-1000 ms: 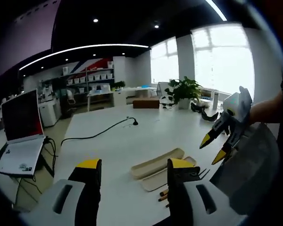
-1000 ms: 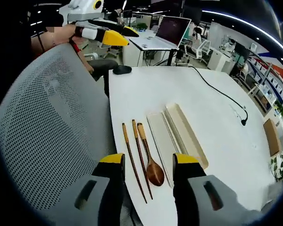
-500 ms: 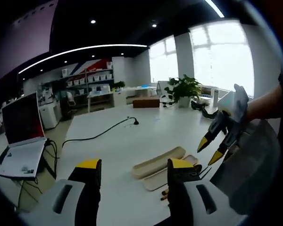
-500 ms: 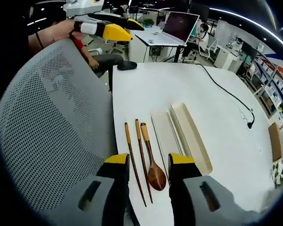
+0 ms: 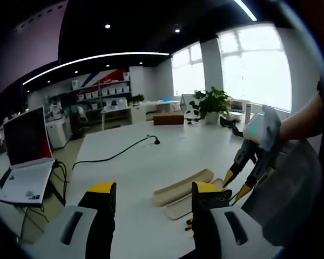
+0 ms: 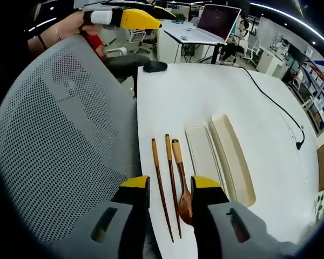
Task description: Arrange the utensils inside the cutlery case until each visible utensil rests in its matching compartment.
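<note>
**Q:** so what are the grippers doing, and where's the cutlery stuff?

**A:** Going left to right in the right gripper view: a grey mesh chair back (image 6: 59,135) takes up the left half. Then the white table (image 6: 173,97), and in the lower middle two wooden chopsticks (image 6: 161,186) lying side by side, with the wooden spoon (image 6: 181,181) just beside them on the right. Right of the spoon there's the flat case lid (image 6: 203,156), and touching it the deeper cutlery case (image 6: 235,159), both open to the camera. The right gripper (image 6: 169,184) has its jaws apart with nothing between them, sitting at the bottom over the chopstick ends and the spoon bowl; can't tell if it's touching them. The left gripper (image 6: 143,15) pokes in at the top, held by a hand (image 6: 59,29).

**Q:** and the left one?

**A:** In the left gripper view its jaws are spread wide and grip nothing. There's a laptop (image 5: 24,156) on the left and a black cable (image 5: 116,154) mid-table.
</note>
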Available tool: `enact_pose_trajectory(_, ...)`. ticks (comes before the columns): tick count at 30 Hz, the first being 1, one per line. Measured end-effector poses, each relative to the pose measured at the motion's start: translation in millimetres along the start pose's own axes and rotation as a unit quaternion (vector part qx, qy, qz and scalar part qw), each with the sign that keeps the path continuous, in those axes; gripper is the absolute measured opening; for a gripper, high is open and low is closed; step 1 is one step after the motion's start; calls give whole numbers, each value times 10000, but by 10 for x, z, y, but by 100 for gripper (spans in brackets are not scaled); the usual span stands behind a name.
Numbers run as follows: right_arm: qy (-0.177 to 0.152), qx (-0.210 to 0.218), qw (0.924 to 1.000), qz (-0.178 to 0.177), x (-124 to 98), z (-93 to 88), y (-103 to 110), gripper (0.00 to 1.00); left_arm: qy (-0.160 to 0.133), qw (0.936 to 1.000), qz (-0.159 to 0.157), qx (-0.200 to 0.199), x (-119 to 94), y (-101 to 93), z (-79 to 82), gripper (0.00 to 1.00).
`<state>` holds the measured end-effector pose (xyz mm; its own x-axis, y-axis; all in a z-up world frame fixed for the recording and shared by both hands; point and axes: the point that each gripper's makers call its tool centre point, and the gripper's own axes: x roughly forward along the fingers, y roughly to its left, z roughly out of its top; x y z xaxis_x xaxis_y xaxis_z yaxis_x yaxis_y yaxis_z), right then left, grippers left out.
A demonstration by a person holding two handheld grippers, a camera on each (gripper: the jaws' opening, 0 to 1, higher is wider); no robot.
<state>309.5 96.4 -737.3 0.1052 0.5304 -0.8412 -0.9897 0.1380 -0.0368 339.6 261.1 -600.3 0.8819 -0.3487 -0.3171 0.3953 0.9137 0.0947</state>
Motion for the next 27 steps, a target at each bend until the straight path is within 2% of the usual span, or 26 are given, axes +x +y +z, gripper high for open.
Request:
enact_pose_trajectory(10, 249, -89, 9995, 186, 132, -38, 62, 28, -61, 9999, 15, -79, -10, 12, 17, 58)
enact_pose_trajectory(17, 368, -128, 9988, 281, 198, -88, 107, 27, 6, 9999, 4, -114, -5, 13, -10, 57)
enact_pose_trajectory(23, 514, -154, 9979, 359, 272, -200, 159, 25, 42, 9999, 24, -148, -1, 32, -30, 57)
enact_pose_trajectory(27, 573, -150, 9972, 446, 319, -269, 191, 28, 61, 9999, 6, -124, 3, 21, -35, 57)
